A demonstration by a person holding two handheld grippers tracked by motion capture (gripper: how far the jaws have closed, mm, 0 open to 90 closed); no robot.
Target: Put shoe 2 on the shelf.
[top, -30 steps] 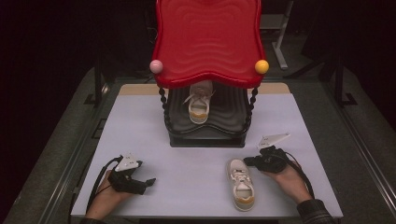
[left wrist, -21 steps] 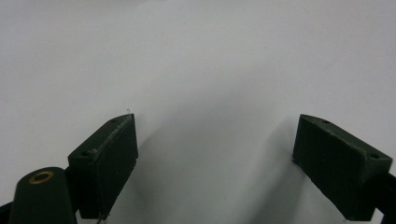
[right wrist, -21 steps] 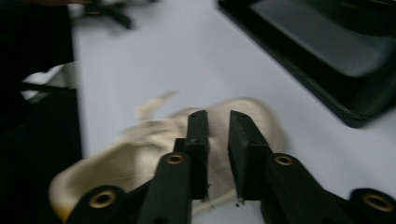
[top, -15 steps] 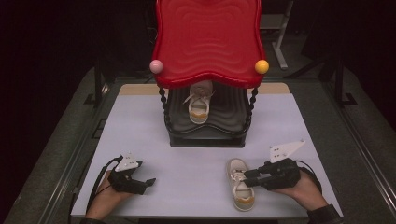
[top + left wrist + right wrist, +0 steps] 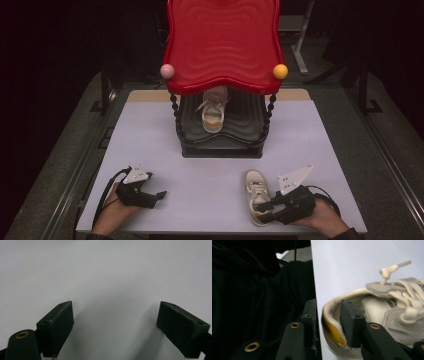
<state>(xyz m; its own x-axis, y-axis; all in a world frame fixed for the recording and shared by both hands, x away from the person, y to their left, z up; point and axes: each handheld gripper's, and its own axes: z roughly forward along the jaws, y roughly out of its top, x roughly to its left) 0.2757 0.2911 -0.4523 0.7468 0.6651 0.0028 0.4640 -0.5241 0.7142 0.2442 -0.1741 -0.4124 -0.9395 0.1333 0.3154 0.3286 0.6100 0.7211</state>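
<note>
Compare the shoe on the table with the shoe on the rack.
The table shoe lies near the front edge, out in the open; the rack shoe sits on the black rack under its red top. The table shoe's heel collar sits between the right gripper's jaws; no gripper is near the rack shoe. Both are cream lace-ups with yellow heels, toes pointing away.

high view: above my side, facing forward and down over the whole bench point(image 5: 150, 130) | left gripper view: rides my left gripper point(image 5: 115, 327), close on bare bench top | right gripper view: rides my right gripper point(image 5: 328, 322), very close on the shoe point(image 5: 372, 312) heel | shared: shoe point(image 5: 256, 192) at 5 o'clock in the high view, also in right gripper view
</note>
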